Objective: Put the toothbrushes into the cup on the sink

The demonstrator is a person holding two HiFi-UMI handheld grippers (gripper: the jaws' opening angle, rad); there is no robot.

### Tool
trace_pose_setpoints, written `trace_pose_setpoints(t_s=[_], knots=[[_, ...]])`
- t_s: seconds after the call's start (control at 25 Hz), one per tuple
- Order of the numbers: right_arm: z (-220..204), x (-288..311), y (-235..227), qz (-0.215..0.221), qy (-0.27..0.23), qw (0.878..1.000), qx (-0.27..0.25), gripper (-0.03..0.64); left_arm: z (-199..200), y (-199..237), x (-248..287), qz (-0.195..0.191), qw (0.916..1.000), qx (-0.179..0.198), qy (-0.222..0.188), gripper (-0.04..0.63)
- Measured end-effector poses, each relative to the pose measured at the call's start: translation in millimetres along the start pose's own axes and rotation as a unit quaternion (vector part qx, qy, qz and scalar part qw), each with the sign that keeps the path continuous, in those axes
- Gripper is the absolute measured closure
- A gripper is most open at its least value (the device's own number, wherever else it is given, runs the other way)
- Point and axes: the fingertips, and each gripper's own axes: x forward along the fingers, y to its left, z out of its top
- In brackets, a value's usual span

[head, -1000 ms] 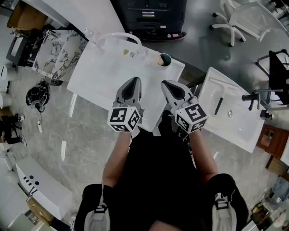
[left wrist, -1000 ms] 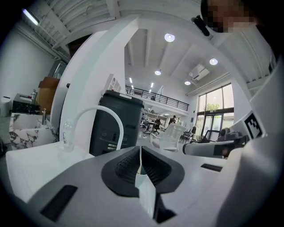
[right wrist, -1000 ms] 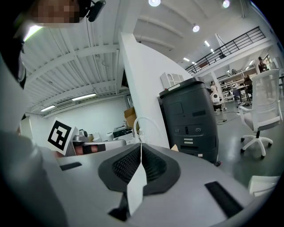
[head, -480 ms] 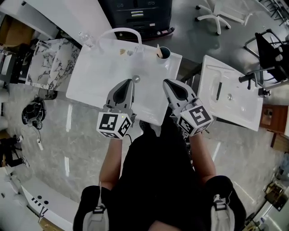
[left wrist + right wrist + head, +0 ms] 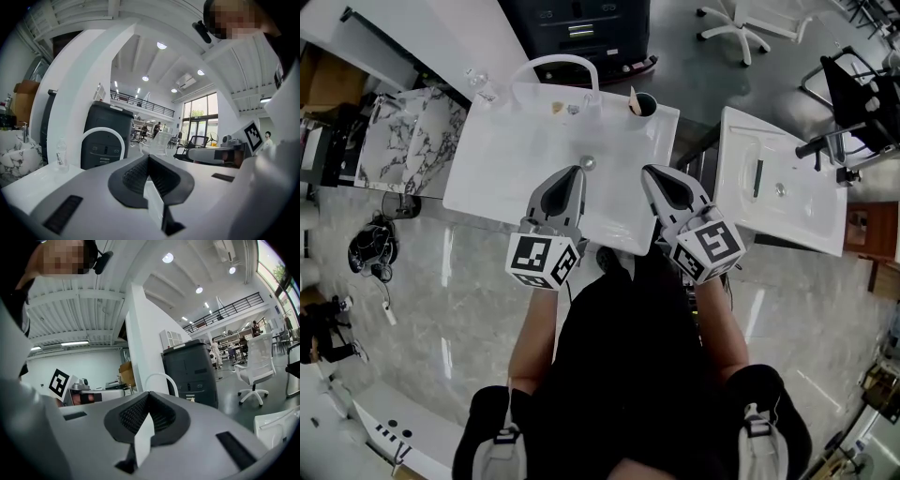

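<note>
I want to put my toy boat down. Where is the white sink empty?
The sink is bare on its left half, from the left rim to the drain. The back edge is crowded: faucet, small bits, cup. The left tongs and right tongs hang over the near edge.

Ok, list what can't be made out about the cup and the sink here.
- The cup, head view: too small; the pale stick at its rim can't be identified.
- The small items on the sink's back rim, head view: too small to name.
- The sink's near edge, head view: covered by the left claw and right claw.
- Both gripper views: the claw bodies fill the lower frame, hiding the basin.
</note>
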Motion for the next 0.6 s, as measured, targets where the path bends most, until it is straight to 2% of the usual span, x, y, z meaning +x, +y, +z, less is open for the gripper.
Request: trace_pose_setpoints(t_s=[0.6], knots=[[-4.2,-1.4,11.1,0.005,0.007,1.000,-0.015,0.586,-2.4,-6.9,-4.9,-0.005,1.0000,-0.005,0.002,0.581]])
